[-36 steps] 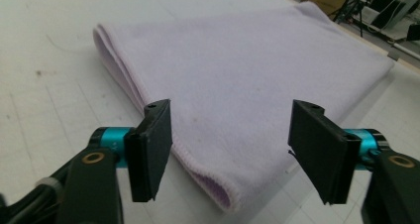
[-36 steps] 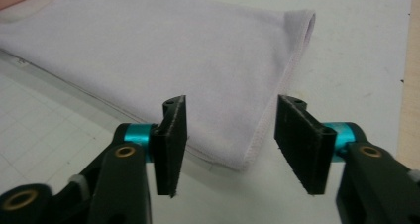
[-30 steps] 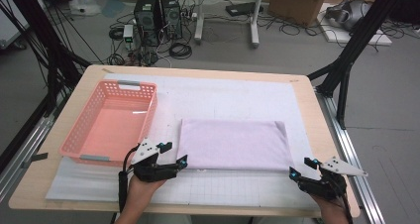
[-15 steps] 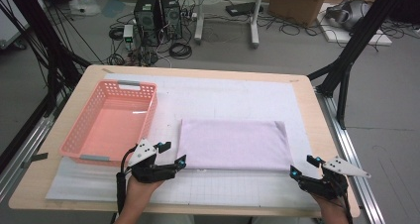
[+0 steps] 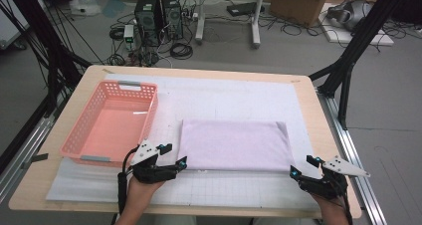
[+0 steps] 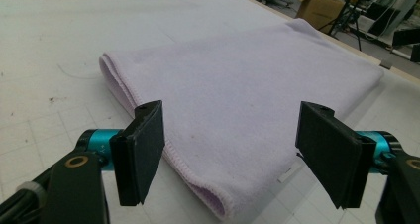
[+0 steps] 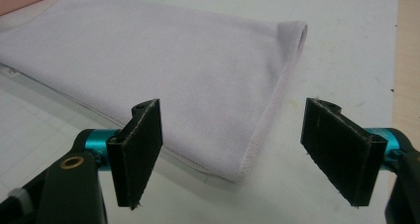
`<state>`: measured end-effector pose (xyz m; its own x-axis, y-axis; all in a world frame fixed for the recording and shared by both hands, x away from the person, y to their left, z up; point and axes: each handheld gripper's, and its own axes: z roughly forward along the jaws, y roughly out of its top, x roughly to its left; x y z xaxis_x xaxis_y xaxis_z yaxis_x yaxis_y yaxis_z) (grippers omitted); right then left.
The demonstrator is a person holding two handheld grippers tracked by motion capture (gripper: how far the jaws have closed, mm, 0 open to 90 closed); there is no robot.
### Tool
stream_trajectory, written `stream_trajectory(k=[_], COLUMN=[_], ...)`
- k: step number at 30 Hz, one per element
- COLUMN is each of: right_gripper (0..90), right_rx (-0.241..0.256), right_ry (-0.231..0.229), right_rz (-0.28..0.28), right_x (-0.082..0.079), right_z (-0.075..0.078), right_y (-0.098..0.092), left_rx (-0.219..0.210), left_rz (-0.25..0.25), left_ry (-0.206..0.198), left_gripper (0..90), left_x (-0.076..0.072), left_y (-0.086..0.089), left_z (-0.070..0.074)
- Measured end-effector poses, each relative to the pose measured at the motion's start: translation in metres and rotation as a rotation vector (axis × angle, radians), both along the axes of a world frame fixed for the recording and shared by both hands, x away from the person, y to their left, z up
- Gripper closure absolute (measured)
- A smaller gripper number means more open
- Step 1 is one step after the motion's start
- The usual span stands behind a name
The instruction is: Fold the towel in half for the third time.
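Your left gripper (image 5: 175,158) and right gripper (image 5: 303,167), fingers wide and holding nothing, flank the near corners of the folded towel (image 5: 234,145) lying flat on the desk (image 5: 308,93) beside the basket (image 5: 112,128).

Right gripper (image 7: 233,149) with jaws spread wide, near corner of a folded lilac towel (image 7: 163,70) lying between them.

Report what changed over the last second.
Very little. The left gripper edged slightly toward the near left corner of the folded lilac towel; nothing was gripped or released. The right gripper kept its place by the near right corner. Towel and pink basket stayed put.
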<state>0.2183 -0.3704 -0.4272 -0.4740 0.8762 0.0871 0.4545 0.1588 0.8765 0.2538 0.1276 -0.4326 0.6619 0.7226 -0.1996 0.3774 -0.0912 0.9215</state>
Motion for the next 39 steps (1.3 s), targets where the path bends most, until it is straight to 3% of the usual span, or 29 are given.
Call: stream_trajectory(k=[3, 8, 18, 25, 29, 32, 39], right_gripper=[23.2, 23.3, 23.4, 23.4, 23.5, 23.5, 23.8], right_rx=[0.0, -0.012, -0.007, 0.013, 0.024, 0.029, 0.002], right_ry=[0.004, 0.001, 0.011, 0.005, -0.005, -0.007, 0.007], right_rz=[0.008, 0.034, 0.054, 0.053, 0.063, 0.077, 0.116], right_x=[0.002, 0.006, 0.009, 0.007, 0.009, 0.012, 0.023], right_z=[-0.002, -0.002, -0.002, 0.001, 0.004, 0.006, 0.006], right_y=[0.002, 0.009, 0.015, 0.016, 0.019, 0.023, 0.039], left_rx=[-0.022, -0.007, 0.077, 0.121, 0.137, 0.178, 0.182], left_rz=[0.006, 0.009, 0.064, 0.047, 0.022, 0.03, 0.033], left_ry=[0.02, 0.048, 0.155, 0.212, 0.228, 0.219, 0.217], left_gripper=[28.3, 29.2, 30.1, 31.6, 42.2, 49.2, 65.1], left_x=[0.002, 0.006, 0.015, 0.021, 0.021, 0.02, 0.021], left_y=[0.0, -0.004, -0.01, -0.015, -0.018, -0.022, -0.024], left_z=[-0.002, -0.006, -0.014, -0.02, -0.021, -0.02, -0.02])
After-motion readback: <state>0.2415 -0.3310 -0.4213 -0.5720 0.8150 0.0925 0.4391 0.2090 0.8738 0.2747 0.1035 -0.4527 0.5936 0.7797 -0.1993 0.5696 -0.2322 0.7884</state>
